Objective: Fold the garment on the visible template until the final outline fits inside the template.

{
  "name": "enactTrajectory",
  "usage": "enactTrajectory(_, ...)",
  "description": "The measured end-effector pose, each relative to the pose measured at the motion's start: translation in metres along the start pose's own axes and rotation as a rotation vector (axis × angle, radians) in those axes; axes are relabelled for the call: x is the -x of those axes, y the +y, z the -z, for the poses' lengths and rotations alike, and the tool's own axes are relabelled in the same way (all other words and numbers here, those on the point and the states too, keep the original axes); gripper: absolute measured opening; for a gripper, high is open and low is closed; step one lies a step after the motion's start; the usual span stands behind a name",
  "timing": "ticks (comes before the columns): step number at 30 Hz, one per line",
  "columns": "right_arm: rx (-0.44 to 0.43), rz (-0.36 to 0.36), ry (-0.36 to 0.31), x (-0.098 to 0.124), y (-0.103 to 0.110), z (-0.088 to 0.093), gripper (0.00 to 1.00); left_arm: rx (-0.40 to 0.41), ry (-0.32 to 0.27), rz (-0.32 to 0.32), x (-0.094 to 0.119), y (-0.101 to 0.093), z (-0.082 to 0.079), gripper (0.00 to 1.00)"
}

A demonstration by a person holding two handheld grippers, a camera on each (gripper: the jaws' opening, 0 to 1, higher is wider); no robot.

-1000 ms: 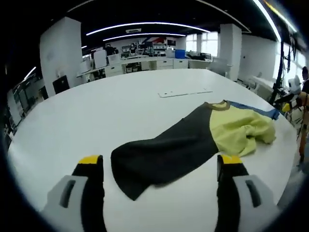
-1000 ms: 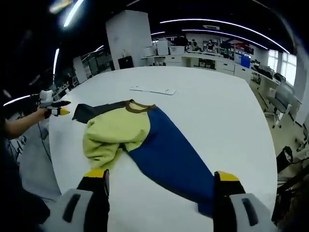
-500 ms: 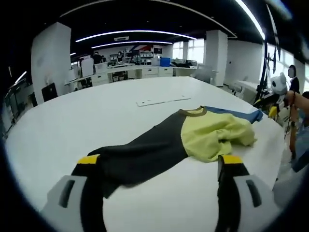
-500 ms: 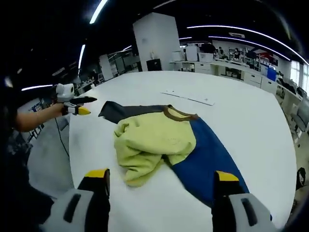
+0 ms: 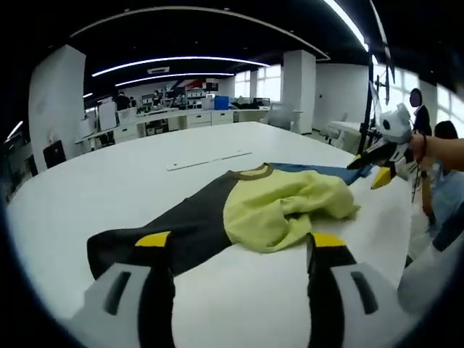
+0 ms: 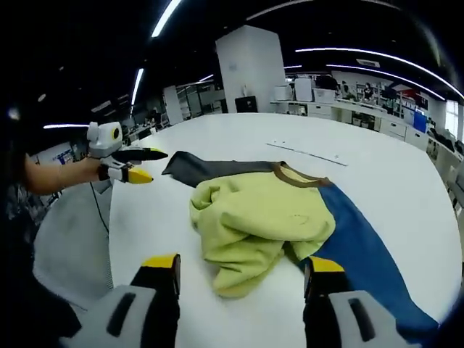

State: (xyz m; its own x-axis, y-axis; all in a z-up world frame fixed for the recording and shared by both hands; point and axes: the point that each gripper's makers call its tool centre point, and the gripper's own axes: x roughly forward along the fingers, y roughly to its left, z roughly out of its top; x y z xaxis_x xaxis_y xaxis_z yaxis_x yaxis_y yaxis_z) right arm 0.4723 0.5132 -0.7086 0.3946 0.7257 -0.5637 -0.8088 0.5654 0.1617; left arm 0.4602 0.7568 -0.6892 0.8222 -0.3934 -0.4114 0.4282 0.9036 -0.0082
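While a second ago both grippers sat further back, the left gripper (image 5: 239, 243) now reaches the shirt's (image 5: 279, 210) black sleeve (image 5: 170, 232), and the right gripper (image 6: 241, 267) hangs over its bunched yellow body (image 6: 254, 221), beside the blue sleeve (image 6: 362, 250). Both have jaws spread wide and hold nothing. The shirt lies crumpled on a big white table (image 5: 109, 181) in an open office with strip lights (image 5: 174, 61). A flat white template (image 5: 206, 158) lies beyond the collar.
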Motion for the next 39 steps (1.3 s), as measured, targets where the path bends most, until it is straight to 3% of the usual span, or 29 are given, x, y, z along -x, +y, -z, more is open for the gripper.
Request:
enactTrajectory(6, 0.035, 0.011, 0.029, -0.012, 0.005, 0.014, 0.56, -0.007, 0.017, 0.056, -0.020, -0.027, 0.008, 0.52)
enactTrajectory(14, 0.020, 0.045, 0.059, -0.022, 0.006, 0.032, 0.41, -0.015, 0.049, 0.102, -0.043, -0.061, 0.022, 0.35)
enactTrajectory(21, -0.012, 0.090, 0.054, -0.027, 0.004, 0.038, 0.28, -0.008, 0.063, 0.130, -0.061, -0.084, 0.029, 0.31)
enactTrajectory(30, -0.096, 0.137, 0.022, -0.033, 0.006, 0.042, 0.16, -0.022, 0.103, 0.109, -0.079, -0.084, 0.039, 0.25)
enactTrajectory(37, -0.129, 0.135, -0.002, -0.036, 0.008, 0.040, 0.08, -0.021, 0.156, 0.077, -0.087, -0.081, 0.050, 0.09)
enactTrajectory(39, -0.124, 0.139, -0.006, -0.034, 0.007, 0.039, 0.02, -0.019, 0.145, 0.073, -0.087, -0.078, 0.047, 0.03)
